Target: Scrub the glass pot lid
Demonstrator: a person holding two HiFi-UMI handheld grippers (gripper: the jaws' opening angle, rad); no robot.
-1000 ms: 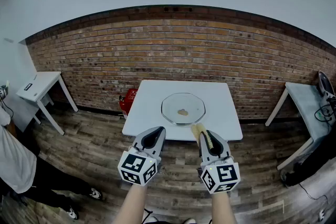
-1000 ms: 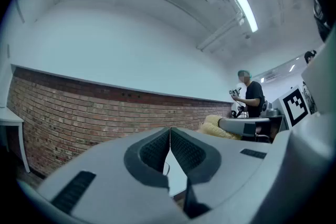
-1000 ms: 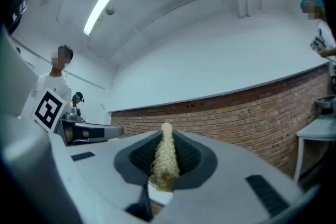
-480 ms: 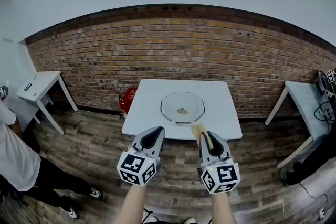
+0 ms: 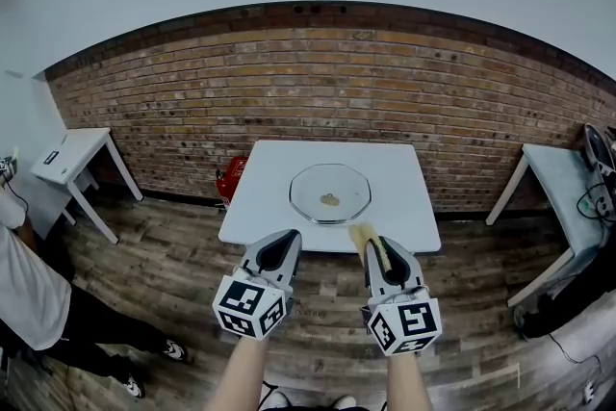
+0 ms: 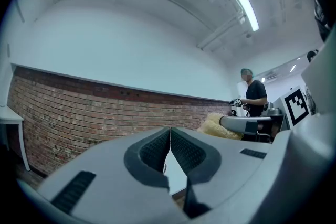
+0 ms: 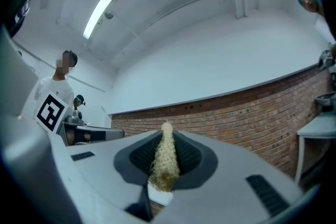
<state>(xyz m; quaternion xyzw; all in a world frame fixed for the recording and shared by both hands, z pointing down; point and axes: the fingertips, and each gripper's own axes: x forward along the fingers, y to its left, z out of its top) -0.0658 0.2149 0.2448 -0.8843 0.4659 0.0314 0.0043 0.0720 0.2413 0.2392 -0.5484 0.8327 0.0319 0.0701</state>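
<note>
Fingers (image 6: pixel 153 153) of the left gripper (image 5: pixel 285 244) are pressed together along their ribbed pads, and nothing sits between them; its own view shows the closed tips (image 6: pixel 170 132) pointing level toward the brick wall (image 5: pixel 192 101). This gripper is held out over the wooden floor (image 5: pixel 164 255), short of the table (farther left, a person (image 5: pixel 34 298) in a white top stands near a small white side table (image 5: pixel 72 154)). Just past the left gripper, a red object (image 5: pixel 231 176) rests on the floor against the wall, beside the white table's (image 5: pixel 395 178) left edge. On that table lies the lid (image 5: pixel 330 192), flat, about midway across and toward the near edge, with a small tan spot at its centre; neither gripper touches it, and both hang well apart from it. To the right, the right gripper (image 5: pixel 378 250) is clamped on a yellow scrubber (image 5: pixel 366 240), whose fibrous end sticks out beyond the tips. In the right gripper view the scrubber (image 7: pixel 165 159) stands pinched between the two pads, which close on it from either side. At the far right, another white table (image 5: pixel 563 188) carries dark gear that is too small to make out.
</note>
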